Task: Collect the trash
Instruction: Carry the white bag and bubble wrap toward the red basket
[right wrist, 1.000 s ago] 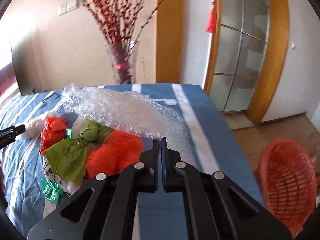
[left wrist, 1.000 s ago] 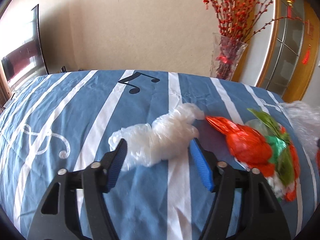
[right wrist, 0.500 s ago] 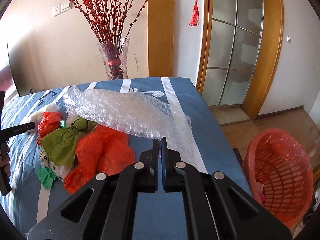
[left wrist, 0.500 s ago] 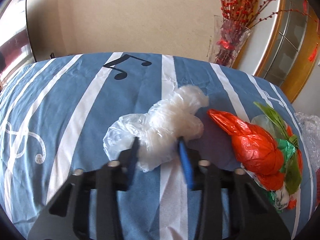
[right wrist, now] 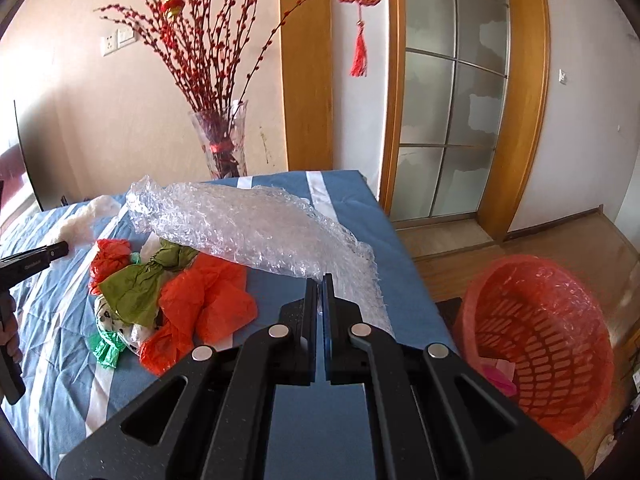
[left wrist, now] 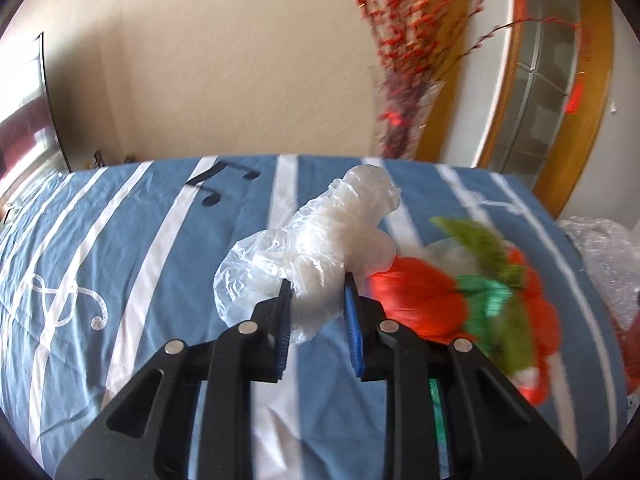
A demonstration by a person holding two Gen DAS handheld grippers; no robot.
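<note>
Left gripper (left wrist: 316,292): jaws closing on one crumpled clear plastic bag (left wrist: 320,236), pads pressing its near end, over the blue striped cloth (left wrist: 120,248). Right gripper (right wrist: 319,292): jaws together, pinching the edge of one bubble wrap sheet (right wrist: 248,224). Beside it, two orange bags (right wrist: 208,300), one green bag (right wrist: 136,288). One red basket (right wrist: 536,336) on the floor. One vase (right wrist: 222,140) at the wall.

Glass vase (right wrist: 222,140) (red branches) behind striped blue cloth (left wrist: 120,248); glazed door (right wrist: 452,112) right
</note>
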